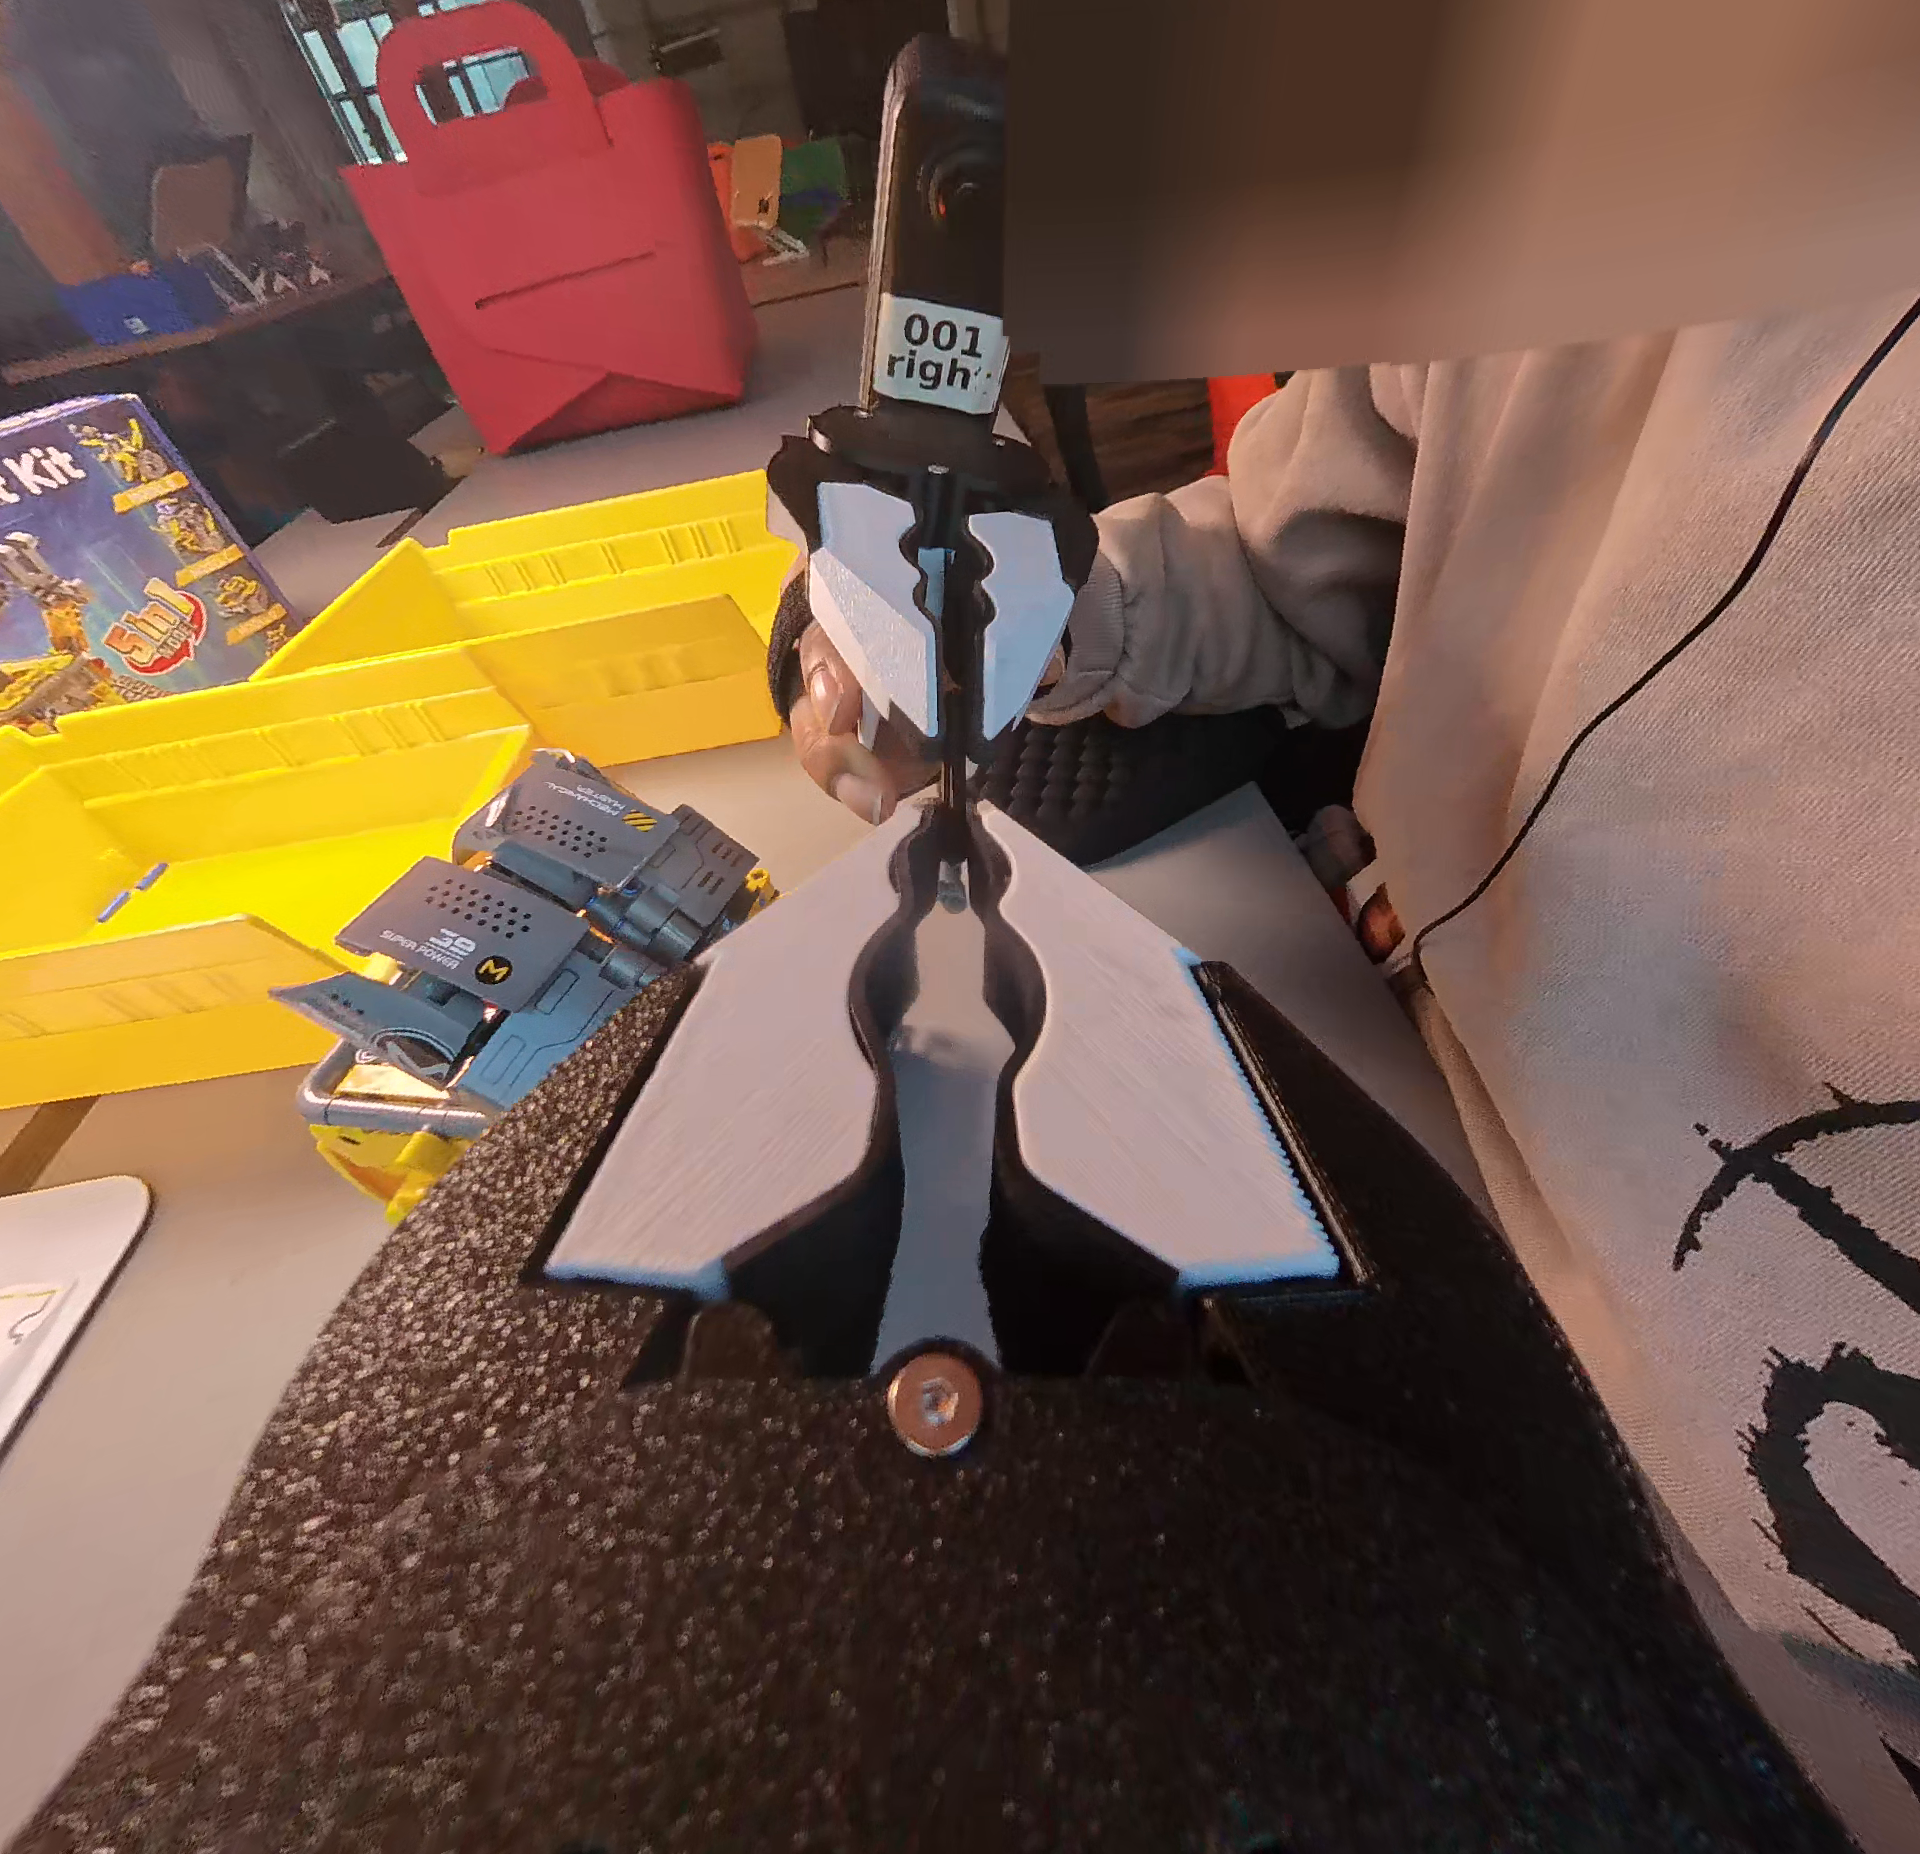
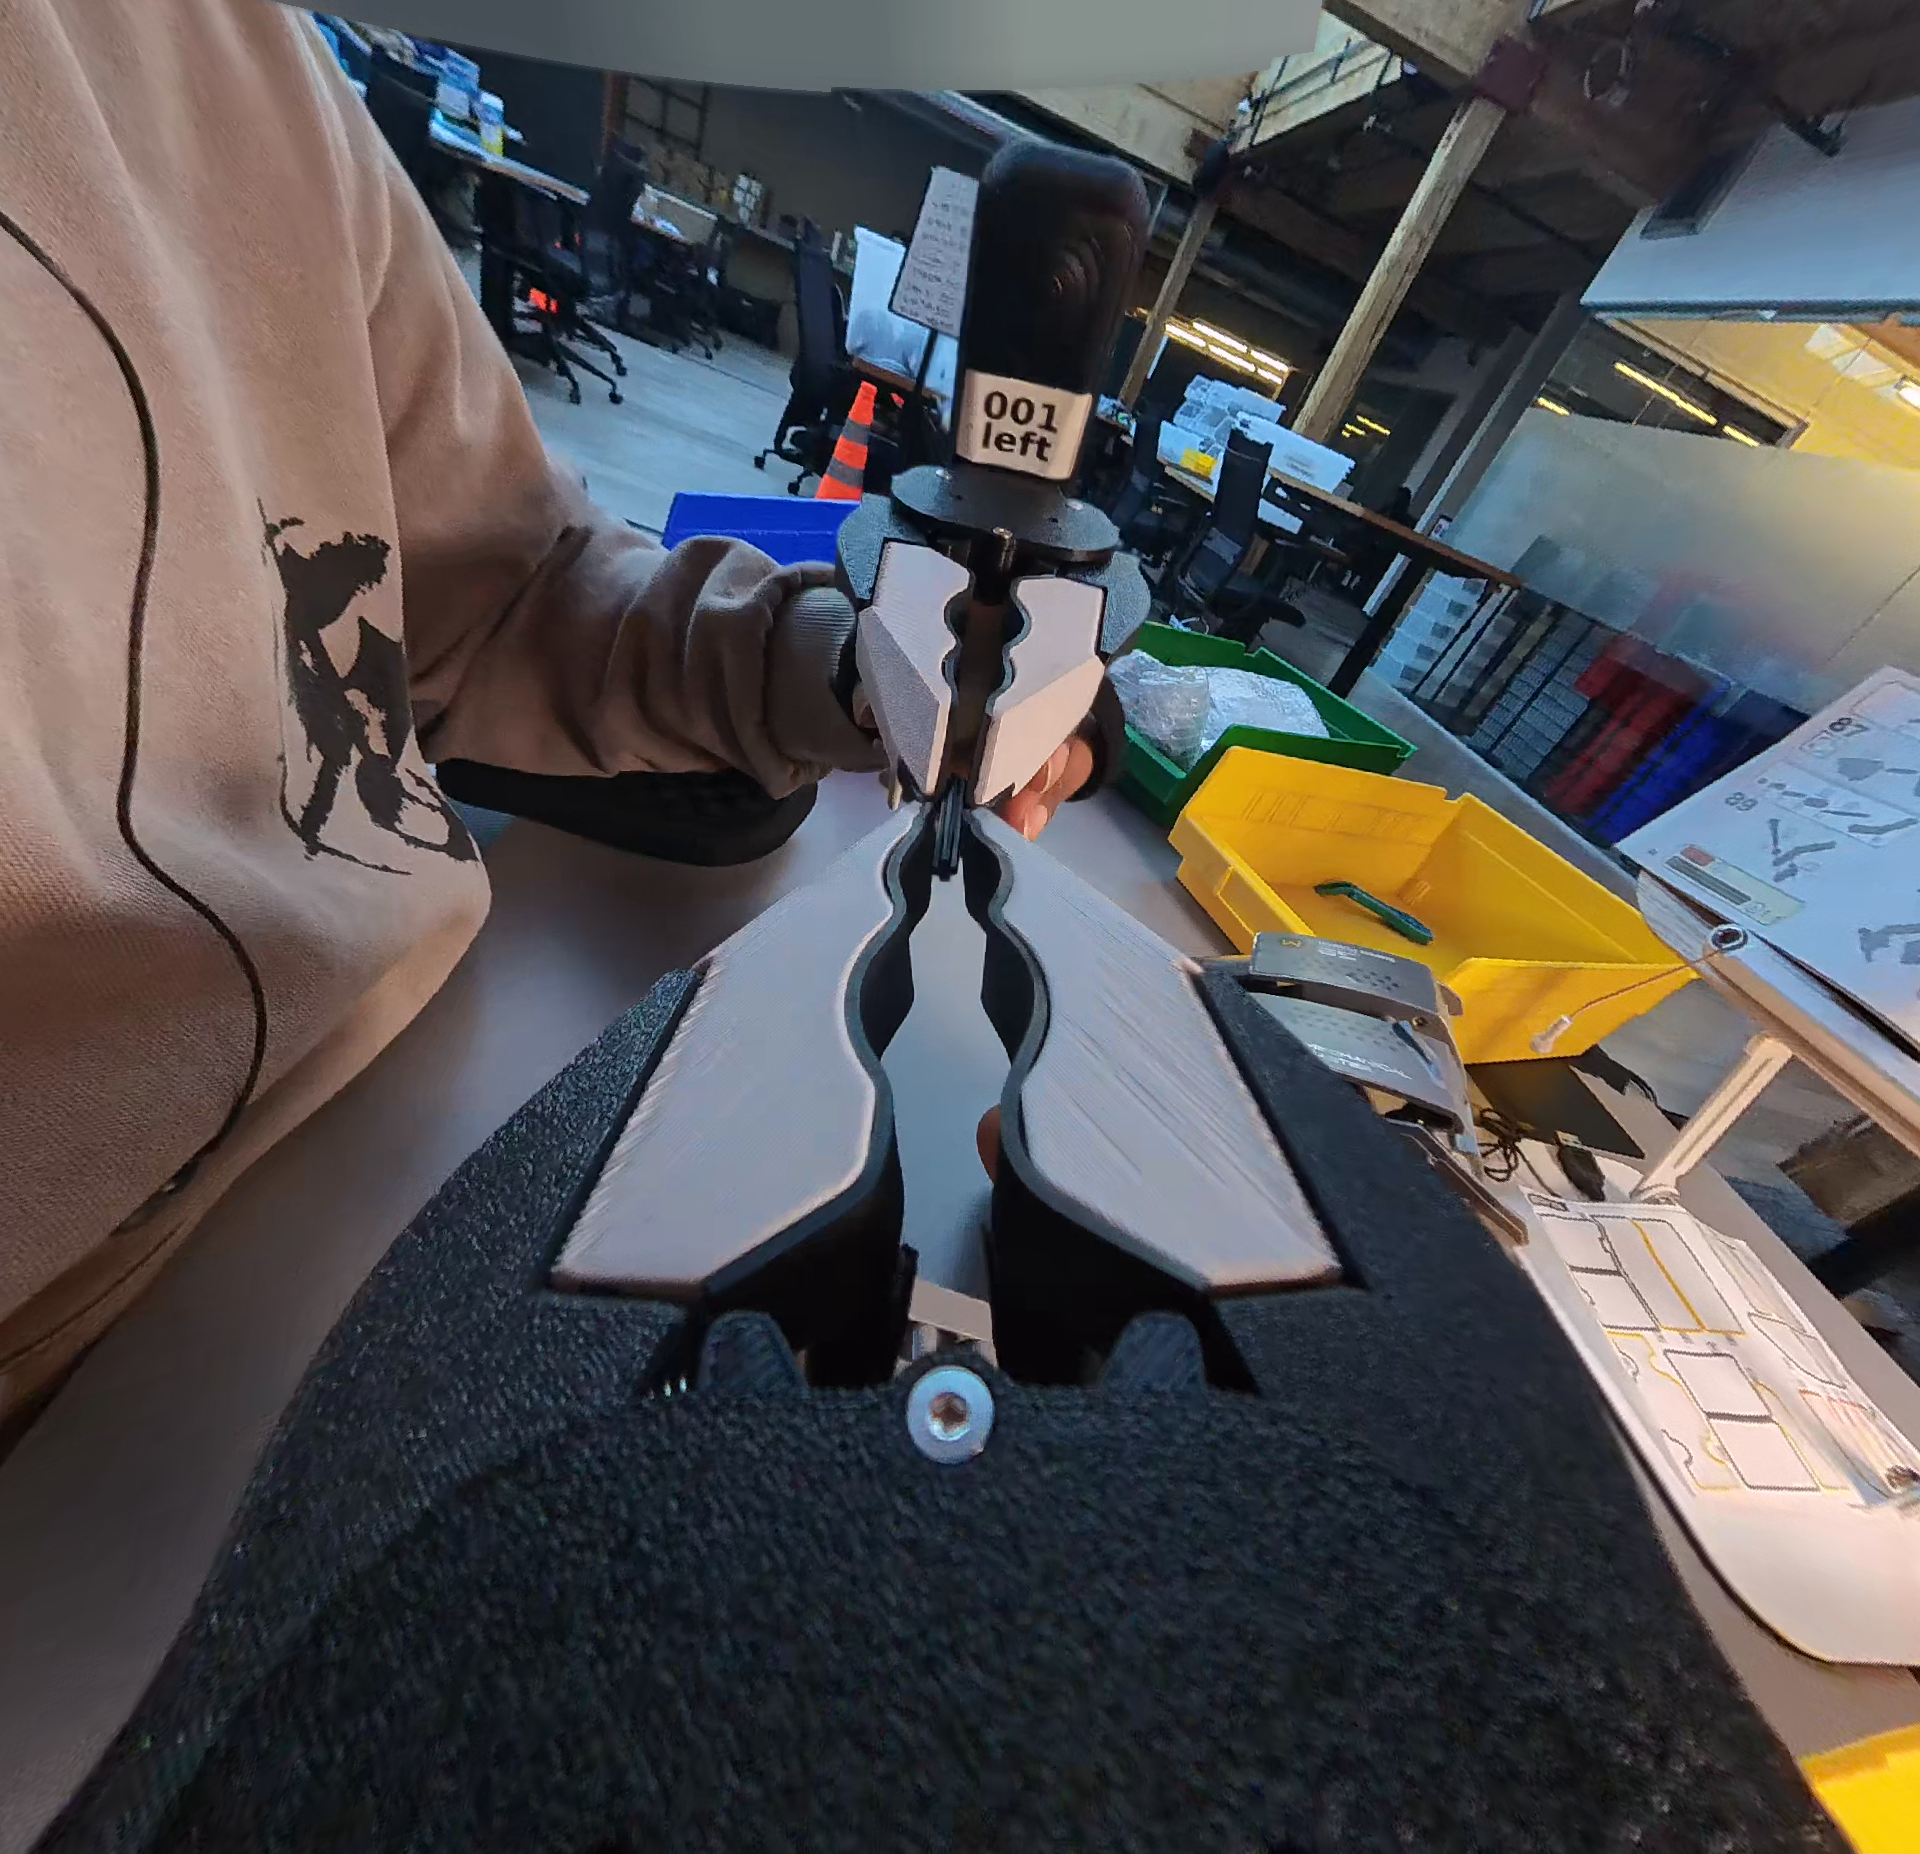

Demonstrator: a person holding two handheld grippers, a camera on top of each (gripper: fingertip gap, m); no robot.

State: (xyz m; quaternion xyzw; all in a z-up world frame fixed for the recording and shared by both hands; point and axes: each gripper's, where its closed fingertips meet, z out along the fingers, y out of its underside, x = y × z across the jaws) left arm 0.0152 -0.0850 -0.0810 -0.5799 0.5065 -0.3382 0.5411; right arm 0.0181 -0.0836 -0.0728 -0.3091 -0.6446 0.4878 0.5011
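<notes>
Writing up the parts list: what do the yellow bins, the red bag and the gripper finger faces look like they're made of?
Yellow bins: moulded plastic, semi-gloss; ribbed walls, soft sheen.
Red bag: likely felt or stiff card, matte; flat folded panels, cut-out handle.
Left hand-held gripper finger faces: probably 3D-printed plastic, matte pale grey; fine parallel layer lines.

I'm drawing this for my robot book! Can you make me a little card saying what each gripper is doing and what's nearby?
Left gripper: jaws shut on a thin black piece, tip to tip with the other gripper
Right gripper: jaws shut on the same piece
Beside them: grey toy model, lying on the table
Behind: yellow bins, red bag
On the right: instruction sheet
</notes>
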